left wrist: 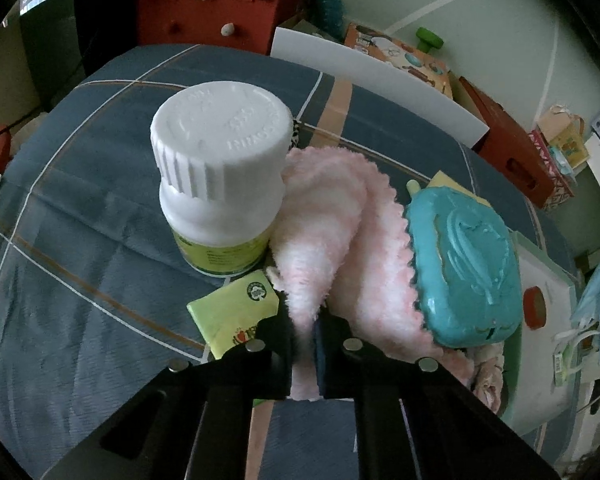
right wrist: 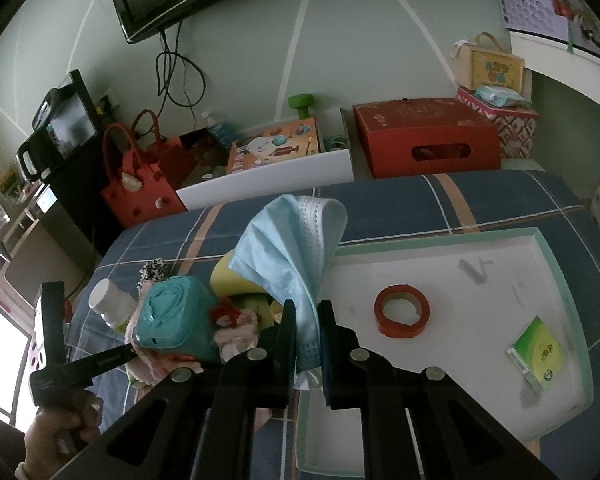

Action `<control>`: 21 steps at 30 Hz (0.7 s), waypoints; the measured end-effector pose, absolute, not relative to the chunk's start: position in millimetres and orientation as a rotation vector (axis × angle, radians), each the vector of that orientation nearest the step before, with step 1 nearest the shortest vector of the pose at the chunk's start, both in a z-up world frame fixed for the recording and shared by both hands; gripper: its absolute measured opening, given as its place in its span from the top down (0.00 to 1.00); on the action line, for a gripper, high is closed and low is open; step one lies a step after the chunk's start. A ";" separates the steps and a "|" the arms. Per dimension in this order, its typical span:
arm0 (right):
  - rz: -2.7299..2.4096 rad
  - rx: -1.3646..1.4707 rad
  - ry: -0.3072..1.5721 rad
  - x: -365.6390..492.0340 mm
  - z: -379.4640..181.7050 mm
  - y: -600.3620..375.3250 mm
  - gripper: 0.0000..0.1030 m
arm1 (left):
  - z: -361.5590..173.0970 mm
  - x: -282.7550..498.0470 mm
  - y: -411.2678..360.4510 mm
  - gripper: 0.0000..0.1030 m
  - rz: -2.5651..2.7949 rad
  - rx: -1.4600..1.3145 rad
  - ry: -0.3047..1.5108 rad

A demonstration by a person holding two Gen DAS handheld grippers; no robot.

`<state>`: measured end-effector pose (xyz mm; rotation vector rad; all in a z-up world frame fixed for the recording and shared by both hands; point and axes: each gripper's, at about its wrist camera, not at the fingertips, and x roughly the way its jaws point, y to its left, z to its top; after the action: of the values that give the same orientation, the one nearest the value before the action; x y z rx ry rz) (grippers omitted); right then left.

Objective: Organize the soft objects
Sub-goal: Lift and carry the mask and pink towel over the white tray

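The left gripper (left wrist: 306,330) is clamped on the pink cloth's (left wrist: 332,232) near end, its length running away between bottle (left wrist: 220,184) and teal case (left wrist: 464,264), while the right gripper (right wrist: 306,332) pinches a mask (right wrist: 288,248) beside the tray (right wrist: 556,264)

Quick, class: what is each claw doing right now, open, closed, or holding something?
Left claw: closed on the pink fluffy cloth.
Right claw: closed on the blue face mask.

**Plush, plastic and woven cloth**

The pink towel (left wrist: 332,216) is fluffy fleece. The white bottle (left wrist: 220,168) and teal case (left wrist: 464,264) are smooth, glossy plastic. The blue face mask (right wrist: 292,248) looks like thin non-woven fabric. The bedsheet (left wrist: 80,240) is matt woven cloth.
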<state>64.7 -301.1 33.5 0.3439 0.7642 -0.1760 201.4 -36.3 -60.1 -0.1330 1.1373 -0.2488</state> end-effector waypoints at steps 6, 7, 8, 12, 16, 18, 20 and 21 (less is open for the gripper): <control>-0.175 0.347 0.764 64.5 33.4 -301.6 0.90 | -55.3 197.7 -34.5 0.93 -0.254 -0.141 1.122; -0.176 0.349 0.763 64.3 33.6 -302.4 0.90 | -54.1 196.5 -33.8 0.93 -0.256 -0.140 1.118; -0.176 0.351 0.762 63.9 33.8 -303.3 0.90 | -52.5 195.4 -33.5 0.93 -0.259 -0.142 1.113; -0.181 0.364 0.758 62.2 34.4 -306.4 0.90 | -43.0 190.3 -30.6 0.93 -0.266 -0.148 1.083; -0.183 0.373 0.753 60.7 34.8 -308.4 0.90 | -30.2 187.2 -29.3 0.94 -0.270 -0.151 1.048; -0.184 0.375 0.750 60.1 35.5 -309.0 0.90 | -20.8 184.2 -28.6 0.94 -0.281 -0.154 1.018; -0.186 0.374 0.749 59.8 35.7 -309.6 0.90 | -12.8 182.0 -27.4 0.94 -0.287 -0.161 0.995; -0.186 0.374 0.748 59.6 36.1 -309.7 0.90 | -7.4 180.3 -26.2 0.94 -0.292 -0.166 0.978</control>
<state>59.6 -309.7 36.1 0.3745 0.7481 -0.1861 180.3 -26.2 -7.4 -0.1663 0.9779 -0.2923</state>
